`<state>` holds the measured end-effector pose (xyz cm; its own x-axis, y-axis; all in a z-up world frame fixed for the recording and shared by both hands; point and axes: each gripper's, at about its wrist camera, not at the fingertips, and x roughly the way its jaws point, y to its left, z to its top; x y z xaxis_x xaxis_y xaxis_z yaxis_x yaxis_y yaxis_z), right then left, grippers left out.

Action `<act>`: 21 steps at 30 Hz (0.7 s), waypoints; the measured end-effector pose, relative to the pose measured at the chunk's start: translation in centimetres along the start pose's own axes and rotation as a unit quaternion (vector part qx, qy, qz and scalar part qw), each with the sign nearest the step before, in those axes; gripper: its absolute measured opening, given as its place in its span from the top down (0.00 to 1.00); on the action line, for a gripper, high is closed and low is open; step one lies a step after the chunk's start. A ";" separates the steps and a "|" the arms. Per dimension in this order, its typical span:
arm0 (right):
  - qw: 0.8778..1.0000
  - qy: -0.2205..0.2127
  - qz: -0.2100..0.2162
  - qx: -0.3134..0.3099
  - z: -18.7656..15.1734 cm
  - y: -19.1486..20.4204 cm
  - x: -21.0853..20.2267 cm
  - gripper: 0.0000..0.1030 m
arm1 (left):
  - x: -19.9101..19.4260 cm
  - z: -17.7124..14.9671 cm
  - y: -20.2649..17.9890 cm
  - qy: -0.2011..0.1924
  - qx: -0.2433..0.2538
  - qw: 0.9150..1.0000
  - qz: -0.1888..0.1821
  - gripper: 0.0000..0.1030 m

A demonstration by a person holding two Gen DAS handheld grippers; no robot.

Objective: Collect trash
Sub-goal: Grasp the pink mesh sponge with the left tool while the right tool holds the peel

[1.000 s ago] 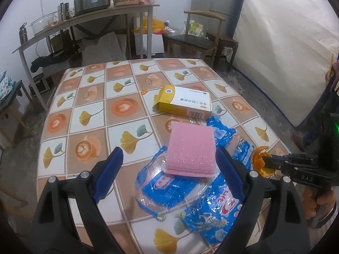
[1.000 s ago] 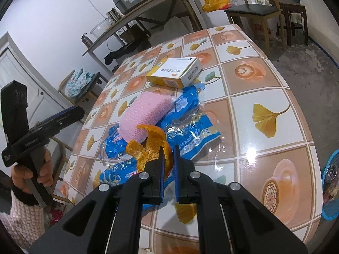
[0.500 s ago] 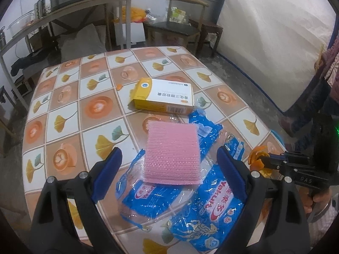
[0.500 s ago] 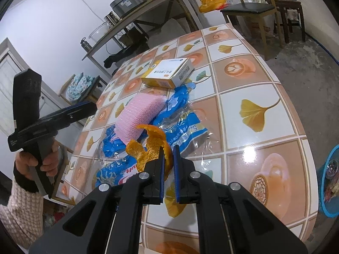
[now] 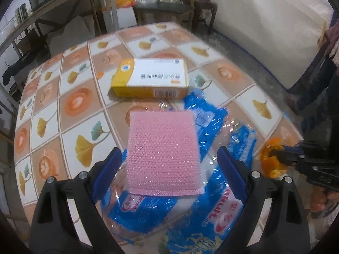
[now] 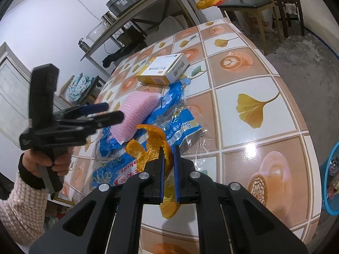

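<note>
The right gripper (image 6: 168,160) is clamped on orange peel (image 6: 151,148), partly hidden; the left gripper (image 5: 169,163) gapes over the pink pad (image 5: 163,154).

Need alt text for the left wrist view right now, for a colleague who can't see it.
The open left gripper straddles a pink sponge lying on blue plastic wrappers on a tiled table. A yellow-and-white box lies beyond it; at the right edge, the right gripper holds orange peel.
</note>
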<state>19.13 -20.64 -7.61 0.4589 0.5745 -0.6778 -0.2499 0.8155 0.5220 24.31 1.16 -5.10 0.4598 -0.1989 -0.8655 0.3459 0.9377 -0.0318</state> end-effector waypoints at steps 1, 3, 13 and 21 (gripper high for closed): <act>1.000 0.000 0.000 0.000 0.0 0.0 0.0 0.92 | 0.4 0.0 -0.1 0.004 0.001 1.000 0.004 0.15; 1.000 0.001 -0.001 0.001 0.0 -0.1 0.0 0.92 | 1.0 0.0 -0.2 0.009 0.003 1.000 0.005 0.15; 1.000 0.004 -0.004 -0.002 0.0 0.1 0.1 0.92 | 3.0 0.0 0.0 0.027 0.010 0.999 0.028 0.23; 1.000 0.005 -0.003 -0.002 0.1 0.2 0.2 0.92 | 1.6 -0.1 0.3 0.005 0.010 0.999 0.032 0.24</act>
<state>19.24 -20.37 -7.58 0.4522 0.5699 -0.6861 -0.2495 0.8194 0.5161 25.04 1.13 -6.55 0.4731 -0.1349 -0.8706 0.3313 0.9429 0.0340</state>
